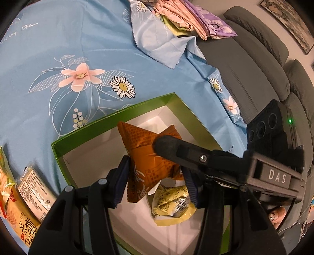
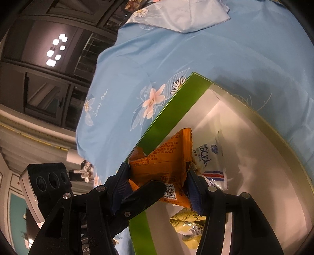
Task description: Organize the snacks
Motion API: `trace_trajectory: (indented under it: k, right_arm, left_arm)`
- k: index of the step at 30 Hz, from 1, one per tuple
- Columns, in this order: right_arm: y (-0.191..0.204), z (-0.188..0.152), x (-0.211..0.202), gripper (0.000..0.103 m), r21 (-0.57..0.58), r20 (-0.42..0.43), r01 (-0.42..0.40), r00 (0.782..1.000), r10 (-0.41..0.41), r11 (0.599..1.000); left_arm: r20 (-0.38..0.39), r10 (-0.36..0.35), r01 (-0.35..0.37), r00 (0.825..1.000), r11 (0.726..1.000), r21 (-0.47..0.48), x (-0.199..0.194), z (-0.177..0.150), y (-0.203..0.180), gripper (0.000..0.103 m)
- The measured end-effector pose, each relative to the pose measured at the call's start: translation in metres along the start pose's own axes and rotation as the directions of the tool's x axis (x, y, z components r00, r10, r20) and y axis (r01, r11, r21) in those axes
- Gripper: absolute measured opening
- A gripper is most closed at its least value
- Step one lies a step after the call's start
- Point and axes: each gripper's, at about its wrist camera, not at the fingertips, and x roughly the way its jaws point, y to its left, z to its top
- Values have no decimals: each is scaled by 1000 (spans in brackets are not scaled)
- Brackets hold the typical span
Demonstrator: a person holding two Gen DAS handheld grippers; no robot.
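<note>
An orange snack packet point(image 1: 149, 157) hangs over the green-rimmed white box point(image 1: 58, 155). My left gripper point(image 1: 155, 184) has its fingers on both sides of the packet. My right gripper point(image 2: 159, 184) is shut on the same packet point(image 2: 166, 162), and its finger point(image 1: 170, 150) crosses the left wrist view. A yellow packet point(image 1: 172, 206) lies on the box floor, also in the right wrist view point(image 2: 186, 223). A white and blue packet point(image 2: 212, 162) lies behind the orange one inside the box point(image 2: 166, 115).
More snack packs point(image 1: 23, 206) lie on the blue floral sheet point(image 1: 58, 58) left of the box. Folded cloths point(image 1: 176, 17) lie at the far edge. A grey sofa point(image 1: 255, 64) stands to the right. The sheet's edge drops off left in the right wrist view point(image 2: 94, 98).
</note>
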Motion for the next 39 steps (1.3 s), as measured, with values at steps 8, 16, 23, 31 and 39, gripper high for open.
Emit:
trace_trajectory:
  k: [8,16,23,31,39]
  right_arm:
    - [-3,0,-1,58,16,8,7,1000,-7,1000]
    - [0,-1,-2,58,9,20,28,999,-28,1000]
    - [6,-3,-7,58,-17,45,66,997,-65,998]
    - [8,-2,-14,63,-36,86,112,990,-108,993]
    - [21,-9,-31,70,-75,139,115,985,-104,991]
  left_arm:
    - [0,14,-14,1000,1000,-17,1,0,2,57]
    - [11,31,-31,999,999,-27,-1,0,2,62]
    - [22,56,-55,998,998,-13,-6,0,0,62]
    - [51,96,-95,994,995,-18,-19,0,3,67]
    - [97,115,-111,989,993,-45,-54,-9,13,79]
